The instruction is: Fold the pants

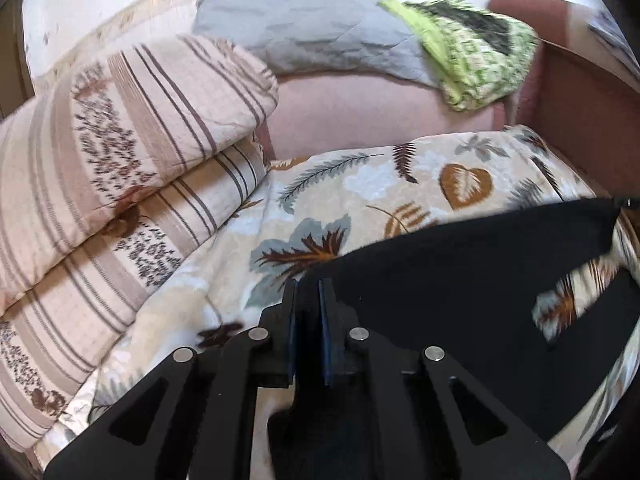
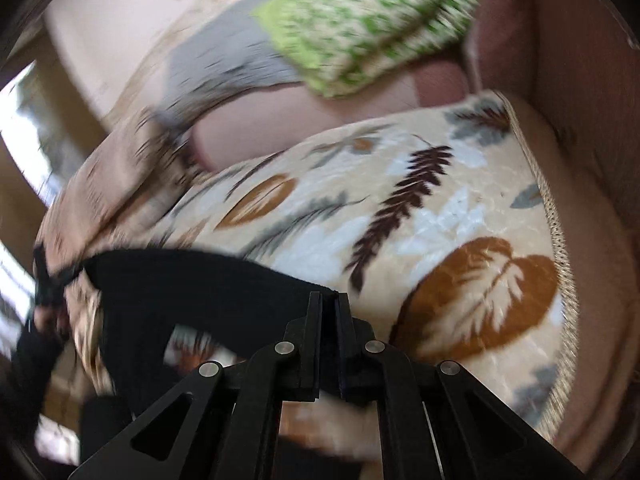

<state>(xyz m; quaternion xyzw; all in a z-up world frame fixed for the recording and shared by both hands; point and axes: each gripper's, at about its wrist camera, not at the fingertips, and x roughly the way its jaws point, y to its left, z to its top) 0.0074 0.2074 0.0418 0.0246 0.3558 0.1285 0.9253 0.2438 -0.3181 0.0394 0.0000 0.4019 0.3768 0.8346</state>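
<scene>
The black pants (image 1: 460, 280) hang stretched above a leaf-patterned blanket (image 1: 360, 188). My left gripper (image 1: 307, 284) is shut on the left end of the pants' upper edge. In the right wrist view my right gripper (image 2: 329, 298) is shut on the other end of the black pants (image 2: 180, 280), which stretch away to the left. The cloth between the two grippers is taut, and the lower part of the pants hangs below, out of sight. Both views are motion-blurred.
Two striped beige pillows (image 1: 112, 160) are stacked at the left. A grey quilted cover (image 1: 312, 32) and a green patterned cloth (image 1: 476, 56) lie at the back. A brown wooden bed frame (image 1: 592, 128) runs along the right. The leaf blanket (image 2: 440, 220) covers the bed.
</scene>
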